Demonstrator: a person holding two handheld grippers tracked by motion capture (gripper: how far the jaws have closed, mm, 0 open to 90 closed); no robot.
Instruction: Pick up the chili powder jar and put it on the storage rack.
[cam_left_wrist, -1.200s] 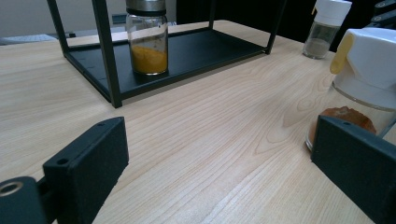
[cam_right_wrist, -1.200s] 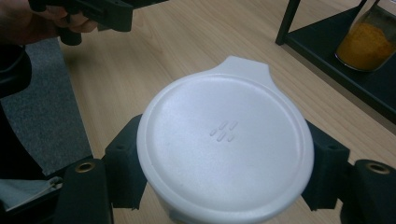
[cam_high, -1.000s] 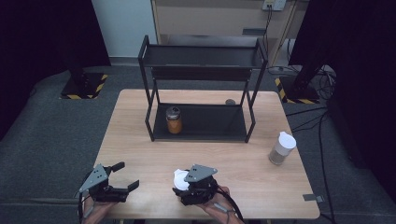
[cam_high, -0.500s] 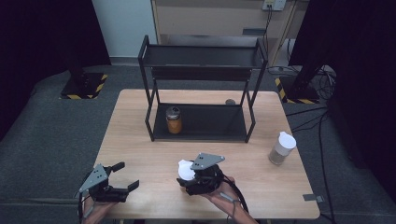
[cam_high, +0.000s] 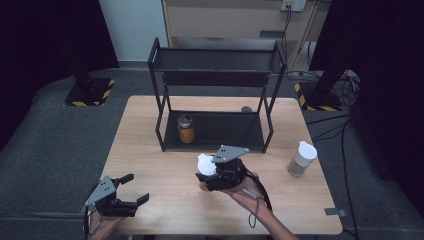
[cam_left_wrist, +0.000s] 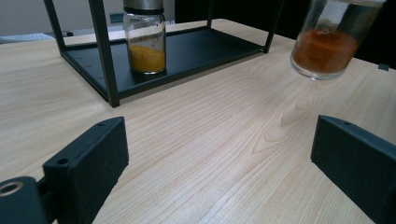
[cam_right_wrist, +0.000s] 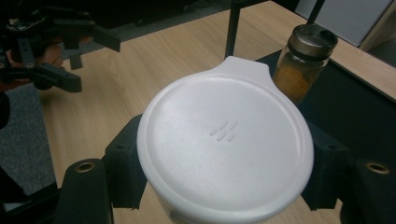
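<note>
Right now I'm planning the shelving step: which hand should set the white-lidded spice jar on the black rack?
Right: its tongs already clamp the white-lidded glass spice jar near the black metal rack; the left tongs are open.

High view sat above the near edge, facing forward and down over the whole tabletop (cam_high: 165, 165) and black rack (cam_high: 215, 100). Left gripper view rode low, near the wood, facing the rack. Right gripper view looked steeply down, close. All three shared the yellow-spice jar (cam_high: 186, 128) on the rack's bottom shelf.
</note>
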